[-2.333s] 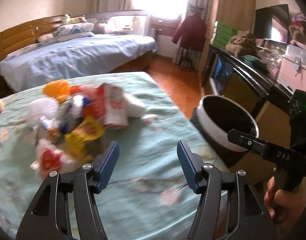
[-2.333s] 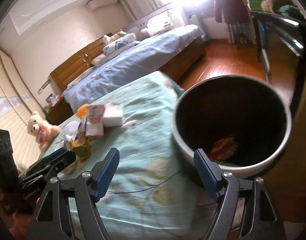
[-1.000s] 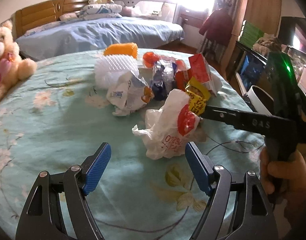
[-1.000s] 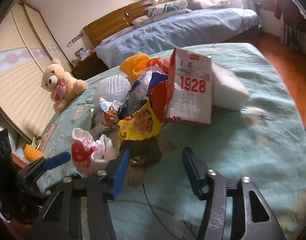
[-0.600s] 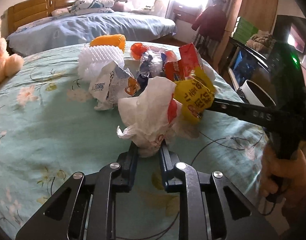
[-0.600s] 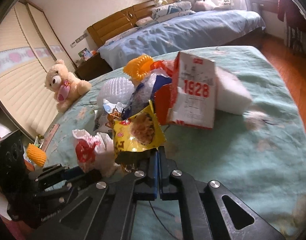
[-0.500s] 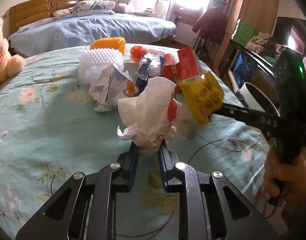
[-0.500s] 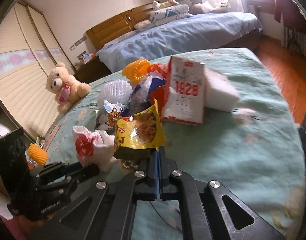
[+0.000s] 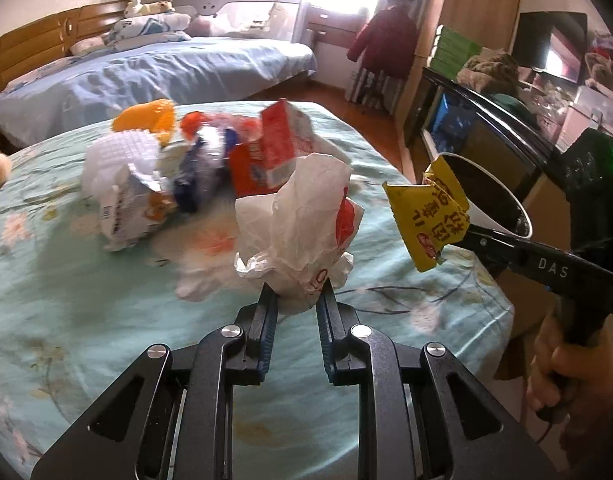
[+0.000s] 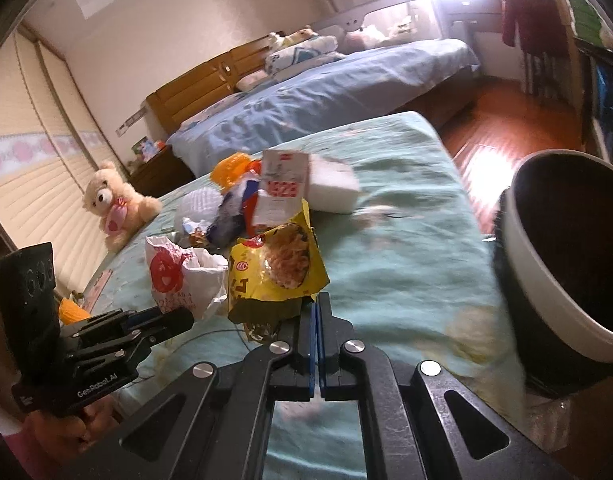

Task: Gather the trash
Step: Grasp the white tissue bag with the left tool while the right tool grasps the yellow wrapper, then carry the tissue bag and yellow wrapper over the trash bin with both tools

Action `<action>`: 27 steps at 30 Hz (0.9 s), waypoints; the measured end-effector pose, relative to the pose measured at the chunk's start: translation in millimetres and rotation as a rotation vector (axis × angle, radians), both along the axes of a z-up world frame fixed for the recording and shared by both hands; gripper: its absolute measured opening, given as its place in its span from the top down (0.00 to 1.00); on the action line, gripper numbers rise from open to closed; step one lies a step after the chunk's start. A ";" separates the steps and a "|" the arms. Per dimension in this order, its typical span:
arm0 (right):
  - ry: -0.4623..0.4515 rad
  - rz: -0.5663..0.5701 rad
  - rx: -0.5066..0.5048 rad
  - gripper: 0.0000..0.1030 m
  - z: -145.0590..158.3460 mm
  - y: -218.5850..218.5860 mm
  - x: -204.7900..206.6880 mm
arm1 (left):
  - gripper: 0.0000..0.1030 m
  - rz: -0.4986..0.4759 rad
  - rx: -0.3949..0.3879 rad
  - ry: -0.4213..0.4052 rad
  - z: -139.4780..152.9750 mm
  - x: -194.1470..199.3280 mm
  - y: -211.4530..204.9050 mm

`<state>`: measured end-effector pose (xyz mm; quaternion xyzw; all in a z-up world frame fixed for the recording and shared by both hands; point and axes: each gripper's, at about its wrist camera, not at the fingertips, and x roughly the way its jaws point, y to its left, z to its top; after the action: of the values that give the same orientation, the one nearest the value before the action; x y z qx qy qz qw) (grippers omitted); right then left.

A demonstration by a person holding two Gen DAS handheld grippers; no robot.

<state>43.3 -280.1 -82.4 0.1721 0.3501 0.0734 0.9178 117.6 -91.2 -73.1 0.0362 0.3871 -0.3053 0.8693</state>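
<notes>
1. Both grippers are carrying their catch away from the trash pile (image 9: 194,168), which they were only reaching for a second ago; the jaws have closed on it since.
2. Left gripper (image 9: 296,300) is clamping the base of a crumpled white bag (image 9: 298,224) with red print, holding it clear above the bed (image 9: 66,280).
3. Right gripper (image 10: 315,312) is pinching the lower edge of a yellow noodle packet (image 10: 278,268), jaws nearly together.
4. Remaining wrappers, a red-and-white carton (image 10: 280,192) and an orange piece are lying on the green floral cover.
5. A white-rimmed bin (image 10: 546,280) is standing just beside the bed, right of the packet.
6. A teddy bear (image 10: 114,208) is sitting at the far left.
</notes>
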 end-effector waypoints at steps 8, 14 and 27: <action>-0.019 -0.079 0.007 1.00 6.2 -33.7 -27.4 | 0.83 -0.054 0.009 -0.012 6.9 -6.4 -32.5; -0.029 -0.129 0.006 1.00 10.0 -54.9 -42.8 | 0.83 -0.099 0.008 -0.022 13.2 -12.3 -56.6; -0.033 -0.236 -0.013 1.00 15.3 -102.7 -70.4 | 0.83 -0.190 0.013 -0.026 19.5 -21.3 -109.0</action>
<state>-27.1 -382.8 -67.0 0.2048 0.3128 -0.0345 0.9268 96.3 -200.2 -53.6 0.0822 0.3727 -0.3835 0.8410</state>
